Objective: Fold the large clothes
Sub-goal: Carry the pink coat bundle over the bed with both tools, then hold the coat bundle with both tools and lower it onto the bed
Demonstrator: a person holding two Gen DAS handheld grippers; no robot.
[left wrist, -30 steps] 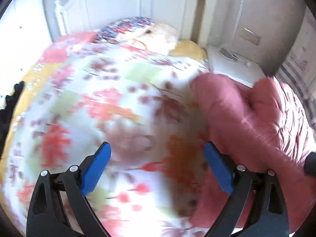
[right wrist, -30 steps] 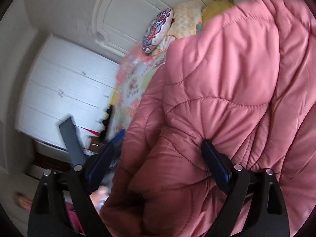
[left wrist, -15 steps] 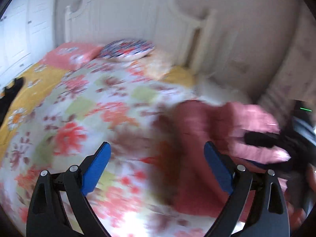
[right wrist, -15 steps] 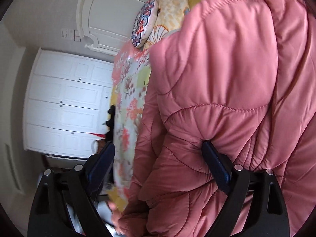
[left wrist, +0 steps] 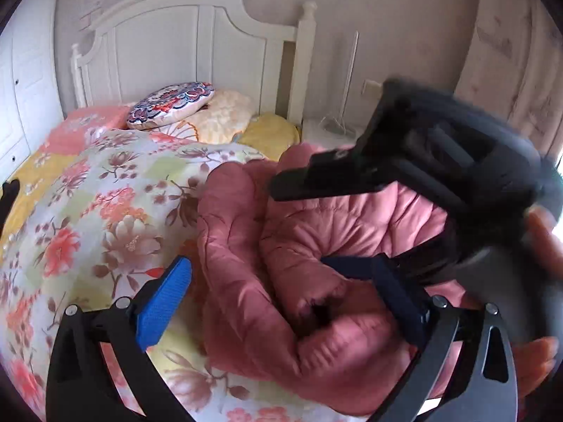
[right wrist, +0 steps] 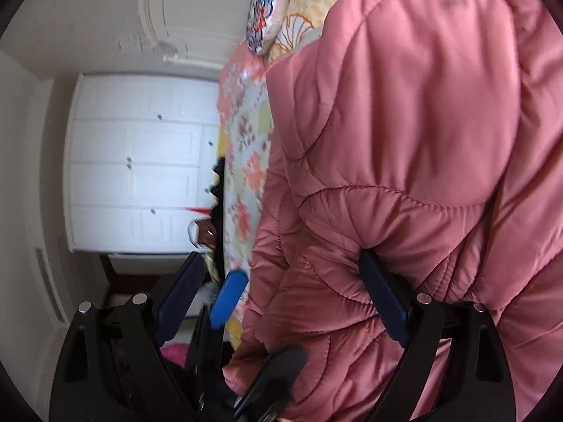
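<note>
A pink quilted jacket (left wrist: 316, 246) lies bunched on the right side of the bed. My left gripper (left wrist: 257, 267) hovers over its near fold with jaws opening. Its bright blue pad (left wrist: 165, 299) hangs over the floral quilt, clear of the jacket; the other pad rests against the fabric. In the left wrist view the right gripper's black fingers (left wrist: 327, 179) reach in from the right above the jacket. In the right wrist view the jacket (right wrist: 422, 140) fills the right side. My right gripper (right wrist: 281, 260) is open, its right pad (right wrist: 383, 299) dug into the fabric, its left pad free.
A floral quilt (left wrist: 105, 211) covers the bed, with a patterned round cushion (left wrist: 172, 103) and pillows by the white headboard (left wrist: 197, 35). A white nightstand (left wrist: 334, 126) stands right of the bed. A white wardrobe (right wrist: 140, 161) stands beyond the bed's far side. A hand (left wrist: 543, 239) holds the right gripper.
The left gripper swung right from the floral quilt onto the jacket, and the right gripper came into its view. The right gripper rolled; the left gripper's blue pad now shows beside it.
</note>
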